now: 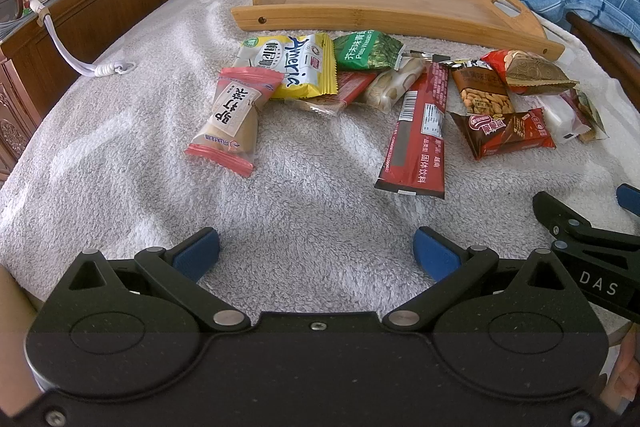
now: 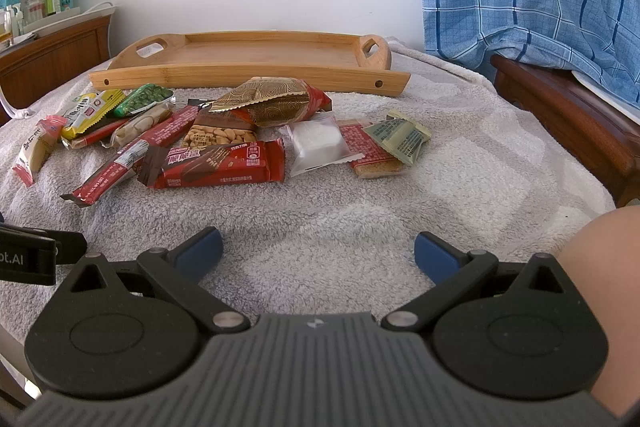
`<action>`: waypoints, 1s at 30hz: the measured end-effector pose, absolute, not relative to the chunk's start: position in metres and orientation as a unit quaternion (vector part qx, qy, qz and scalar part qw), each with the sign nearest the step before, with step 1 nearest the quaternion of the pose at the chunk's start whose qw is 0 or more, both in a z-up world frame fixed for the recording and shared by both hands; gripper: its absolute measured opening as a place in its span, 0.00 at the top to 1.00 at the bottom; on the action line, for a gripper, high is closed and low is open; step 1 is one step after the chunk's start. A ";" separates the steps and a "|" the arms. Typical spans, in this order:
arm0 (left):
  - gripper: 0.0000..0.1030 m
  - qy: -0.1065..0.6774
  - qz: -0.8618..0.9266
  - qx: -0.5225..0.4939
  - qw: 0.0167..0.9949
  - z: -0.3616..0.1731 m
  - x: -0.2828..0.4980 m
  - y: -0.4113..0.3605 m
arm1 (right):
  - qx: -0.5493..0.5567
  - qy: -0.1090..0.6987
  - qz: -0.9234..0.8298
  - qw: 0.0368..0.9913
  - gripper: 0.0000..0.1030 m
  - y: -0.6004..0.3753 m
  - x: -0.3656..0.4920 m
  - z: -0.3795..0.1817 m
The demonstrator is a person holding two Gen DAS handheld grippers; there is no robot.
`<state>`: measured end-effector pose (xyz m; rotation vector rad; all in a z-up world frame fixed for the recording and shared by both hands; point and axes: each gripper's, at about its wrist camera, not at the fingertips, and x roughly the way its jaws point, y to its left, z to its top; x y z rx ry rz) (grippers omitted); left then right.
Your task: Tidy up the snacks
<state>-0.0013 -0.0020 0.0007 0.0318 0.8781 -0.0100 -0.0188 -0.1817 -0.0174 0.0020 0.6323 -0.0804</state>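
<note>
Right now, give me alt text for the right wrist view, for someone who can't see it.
An open right hand-held gripper hovers over a grey towel strewn with snack packets, including a red chocolate wafer bar and a clear packet with a white block inside. An empty bamboo tray sits behind them.

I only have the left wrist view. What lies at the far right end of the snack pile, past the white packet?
Observer: A pale green packet rests on top of a red-printed cracker pack.
Operator: Is the right gripper holding anything?
Observer: No, the right gripper is open over bare towel.
Operator: Anything in the tray?
Observer: The right view also shows the wooden tray holding nothing.
</note>
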 end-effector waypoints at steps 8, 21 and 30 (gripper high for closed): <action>0.00 0.424 -0.005 0.015 0.905 0.001 -0.001 -0.002 | 0.001 0.311 -0.039 0.950 0.00 -0.182 -0.019 -0.018; 0.00 0.422 -0.004 0.017 0.906 0.003 -0.002 -0.003 | 0.001 0.311 -0.039 0.950 0.00 -0.181 -0.019 -0.018; 0.00 0.423 -0.004 0.016 0.906 0.004 0.002 -0.001 | 0.008 0.310 -0.042 0.950 0.00 -0.182 -0.018 -0.019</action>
